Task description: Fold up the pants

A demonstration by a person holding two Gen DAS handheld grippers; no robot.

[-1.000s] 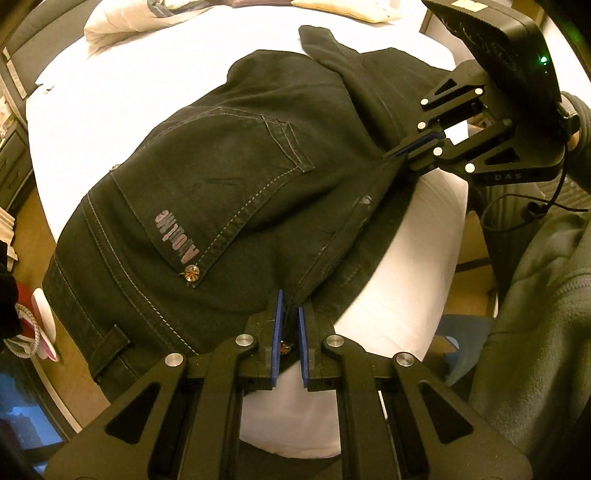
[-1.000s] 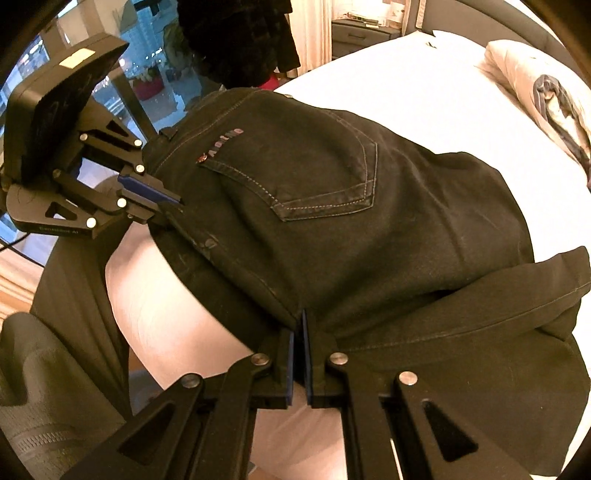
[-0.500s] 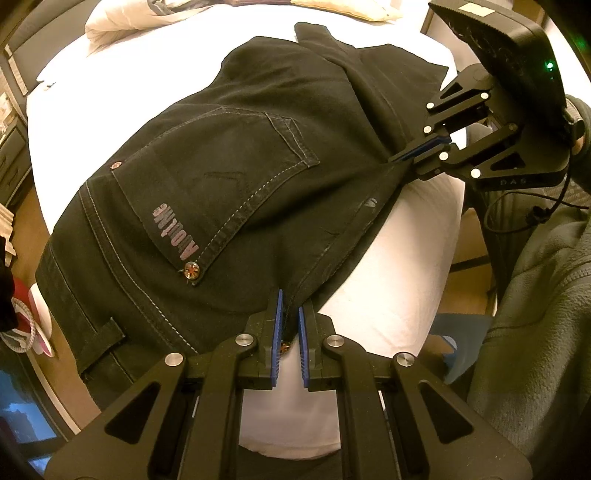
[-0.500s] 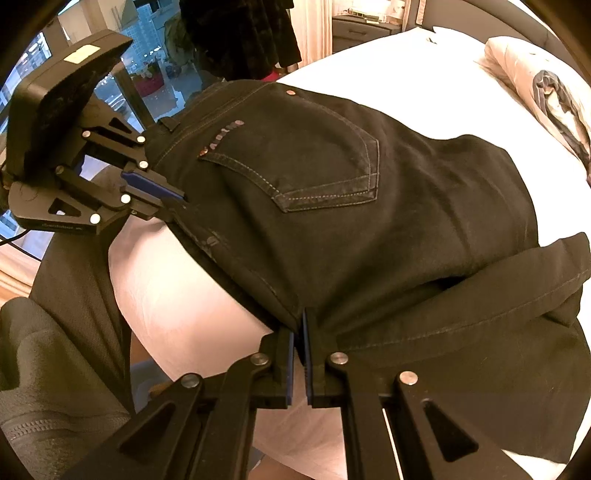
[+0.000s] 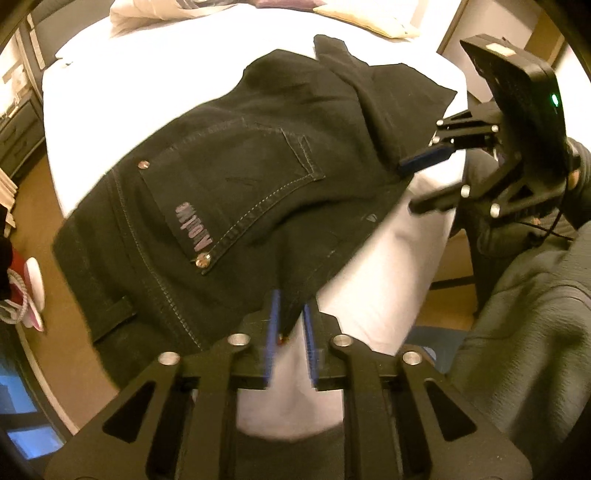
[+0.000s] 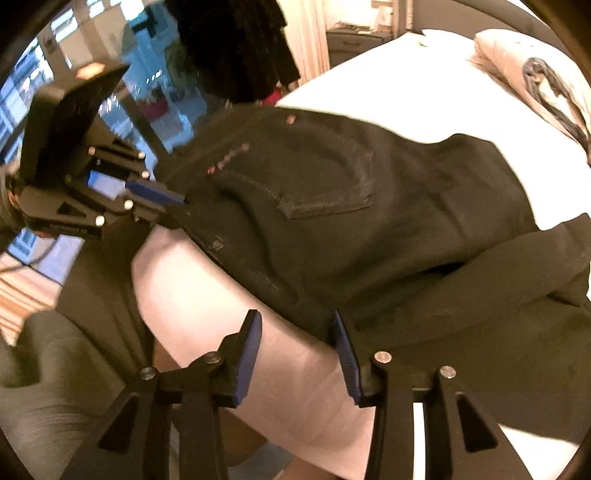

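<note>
Black jeans [image 5: 236, 192] lie folded lengthwise on the white bed [image 5: 184, 66], back pocket up, waistband toward the bed's near corner. They also fill the right wrist view [image 6: 369, 229]. My left gripper [image 5: 290, 325] has its jaws a little apart, with the jeans' near edge still between the blue pads. My right gripper [image 6: 297, 336] is wide open at the jeans' edge, holding nothing. It shows in the left wrist view [image 5: 421, 173], and the left gripper shows in the right wrist view [image 6: 162, 201].
Pillows [image 5: 177, 11] lie at the bed's head. A nightstand [image 5: 18, 129] stands left of the bed. Red and white shoes [image 5: 26, 291] sit on the brown floor. The person's grey sleeve [image 5: 524, 314] is at right. Dark clothes [image 6: 236, 48] hang near the window.
Both grippers were shut on the jeans' near edge. The right gripper has now opened wide and let go. The left gripper's jaws have parted slightly.
</note>
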